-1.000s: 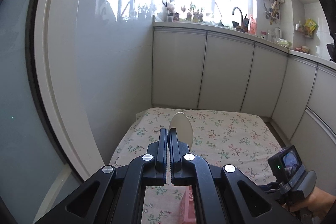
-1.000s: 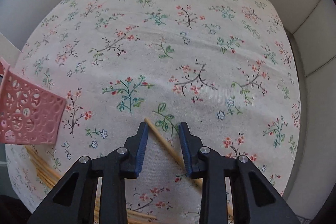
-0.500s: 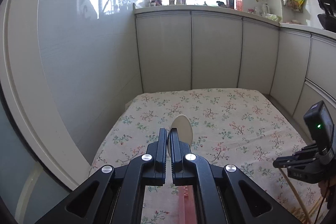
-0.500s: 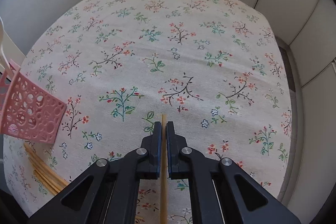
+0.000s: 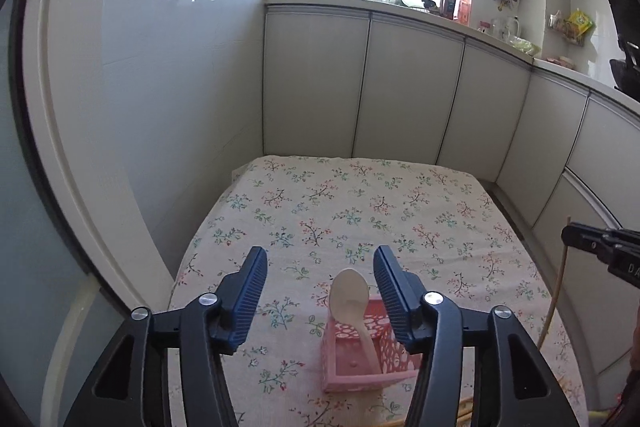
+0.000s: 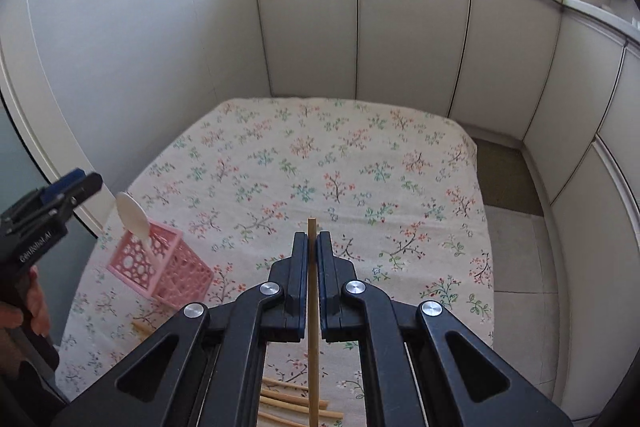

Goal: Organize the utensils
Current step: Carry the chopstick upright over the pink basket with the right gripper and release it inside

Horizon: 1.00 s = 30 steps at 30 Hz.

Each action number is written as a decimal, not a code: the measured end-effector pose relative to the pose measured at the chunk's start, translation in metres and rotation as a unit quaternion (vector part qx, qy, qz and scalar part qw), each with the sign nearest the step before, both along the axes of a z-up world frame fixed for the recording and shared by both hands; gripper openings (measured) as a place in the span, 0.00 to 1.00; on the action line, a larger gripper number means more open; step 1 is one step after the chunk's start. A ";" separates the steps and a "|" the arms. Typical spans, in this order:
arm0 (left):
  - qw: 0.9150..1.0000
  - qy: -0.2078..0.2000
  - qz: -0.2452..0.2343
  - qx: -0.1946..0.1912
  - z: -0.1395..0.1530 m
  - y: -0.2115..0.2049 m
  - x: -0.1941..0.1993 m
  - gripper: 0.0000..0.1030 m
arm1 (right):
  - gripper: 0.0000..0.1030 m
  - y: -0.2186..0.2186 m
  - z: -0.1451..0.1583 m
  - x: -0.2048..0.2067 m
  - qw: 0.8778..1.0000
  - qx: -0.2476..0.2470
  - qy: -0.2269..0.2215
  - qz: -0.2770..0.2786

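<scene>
A pale spoon (image 5: 351, 301) stands tilted in the pink perforated basket (image 5: 352, 363) on the floral tablecloth. My left gripper (image 5: 320, 287) is open above it, with the spoon's bowl between the spread fingers and touching neither. In the right wrist view the spoon (image 6: 134, 217) and the basket (image 6: 160, 269) show at the left, with the left gripper (image 6: 76, 183) just above them. My right gripper (image 6: 313, 247) is shut on a wooden chopstick (image 6: 312, 327) and holds it off the table. It also shows at the right edge of the left wrist view (image 5: 576, 237).
Several more chopsticks (image 6: 296, 401) lie on the cloth near the table's front edge. White cabinet fronts (image 6: 400, 39) wall in the table at the back and right. A pale wall (image 5: 160, 107) runs along the left side.
My left gripper has opened and let go of the spoon, which now stands in the basket. My right gripper closed on a chopstick and lifted it off the cloth.
</scene>
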State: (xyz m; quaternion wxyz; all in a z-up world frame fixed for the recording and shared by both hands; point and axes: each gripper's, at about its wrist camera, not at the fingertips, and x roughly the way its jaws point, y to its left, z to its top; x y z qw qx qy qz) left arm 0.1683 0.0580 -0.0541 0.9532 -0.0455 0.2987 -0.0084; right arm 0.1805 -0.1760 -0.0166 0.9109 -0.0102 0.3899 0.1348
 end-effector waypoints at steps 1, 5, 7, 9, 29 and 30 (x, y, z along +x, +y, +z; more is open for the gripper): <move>1.000 0.006 0.002 -0.002 0.002 0.002 -0.004 0.63 | 0.04 0.002 0.010 -0.005 1.000 0.008 -0.013 0.000; 0.999 0.038 0.024 -0.017 0.004 0.016 -0.016 0.74 | 0.04 0.016 0.046 -0.023 0.998 0.031 -0.056 0.006; 0.998 0.053 0.038 -0.022 0.003 0.024 -0.020 0.76 | 0.04 0.024 0.065 -0.031 0.996 0.040 -0.081 0.011; 0.996 0.066 0.049 -0.021 0.001 0.030 -0.022 0.77 | 0.04 0.031 0.082 -0.039 0.993 0.051 -0.104 0.016; 0.990 0.124 0.056 -0.031 -0.020 0.055 -0.024 0.78 | 0.04 0.106 0.060 -0.002 0.988 0.100 -0.115 0.021; 0.990 0.126 0.057 -0.031 -0.021 0.054 -0.024 0.78 | 0.04 0.110 0.053 0.001 0.989 0.093 -0.109 0.021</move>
